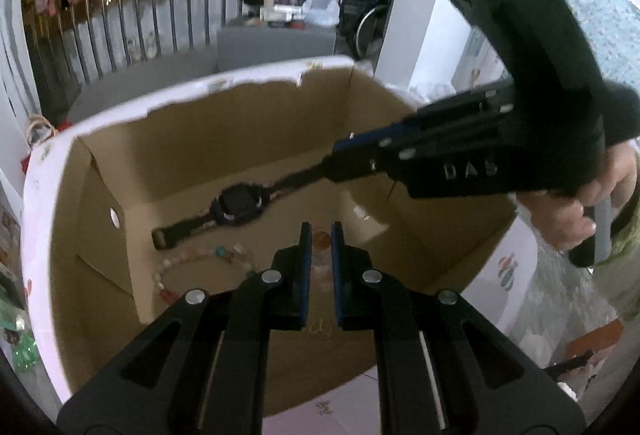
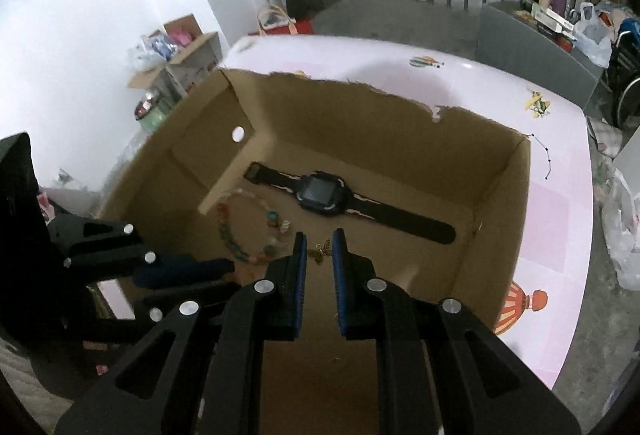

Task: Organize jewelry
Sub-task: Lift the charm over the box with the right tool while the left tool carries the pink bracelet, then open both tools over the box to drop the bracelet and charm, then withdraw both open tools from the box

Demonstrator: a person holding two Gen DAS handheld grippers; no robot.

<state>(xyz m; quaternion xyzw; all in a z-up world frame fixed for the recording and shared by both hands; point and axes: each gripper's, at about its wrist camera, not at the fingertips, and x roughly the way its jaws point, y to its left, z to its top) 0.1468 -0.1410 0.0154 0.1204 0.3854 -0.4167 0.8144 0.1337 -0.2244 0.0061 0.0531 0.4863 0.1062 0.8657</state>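
Observation:
An open cardboard box (image 1: 248, 123) (image 2: 400, 127) stands on a pink printed table (image 2: 548, 219). On its floor lie a black watch (image 1: 236, 205) (image 2: 320, 191), a coloured bead bracelet (image 1: 162, 281) (image 2: 228, 239) and small gold earrings (image 1: 320, 329). My left gripper (image 1: 320, 255) (image 2: 234, 275) hangs over the box's near side, jaws almost together on a pink-orange bead piece (image 1: 320, 241). My right gripper (image 2: 320, 251) (image 1: 340, 155) reaches in from the right above the watch strap. Its jaws stand narrow, with a gold butterfly pendant (image 2: 320, 253) between the tips.
A hand (image 1: 580, 203) grips the right tool's handle. The box's far rim is torn and its walls are tall. Beyond the table are a metal railing (image 1: 160, 15), a grey bench (image 1: 276, 43), plastic bags (image 2: 624, 235) and a box of clutter (image 2: 180, 47).

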